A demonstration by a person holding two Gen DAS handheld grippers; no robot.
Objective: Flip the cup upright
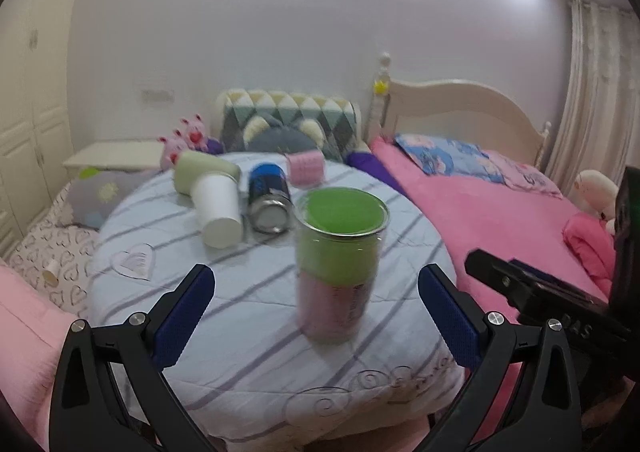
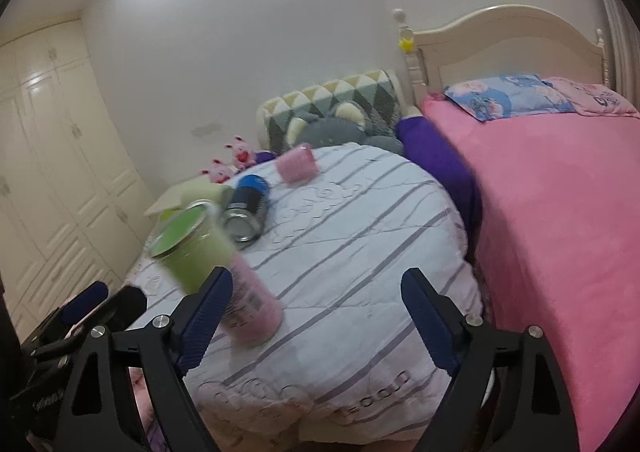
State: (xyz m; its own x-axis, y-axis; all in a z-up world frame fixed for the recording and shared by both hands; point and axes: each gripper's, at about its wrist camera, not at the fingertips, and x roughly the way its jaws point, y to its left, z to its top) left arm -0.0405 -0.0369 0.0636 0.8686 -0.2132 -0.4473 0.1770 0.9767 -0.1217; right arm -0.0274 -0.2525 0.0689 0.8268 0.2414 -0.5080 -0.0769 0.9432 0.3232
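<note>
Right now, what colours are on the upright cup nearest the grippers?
Green upper half and inside, pink lower half, on the cup; clearest in the left wrist view.

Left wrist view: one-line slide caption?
Open left gripper faces upright green-and-pink cup; white cup and blue can lie behind.

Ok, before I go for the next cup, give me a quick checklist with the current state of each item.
1. Green-and-pink cup upright, mouth up: ok.
2. Left gripper open, holding nothing: ok.
3. Right gripper open, holding nothing: ok.
4. Cups left to flip: not ok; the white paper cup, the blue can-like cup and the pink cup lie on their sides.
5. Green-and-pink cup steady on the striped quilt: cannot tell, its image is blurred.
</note>
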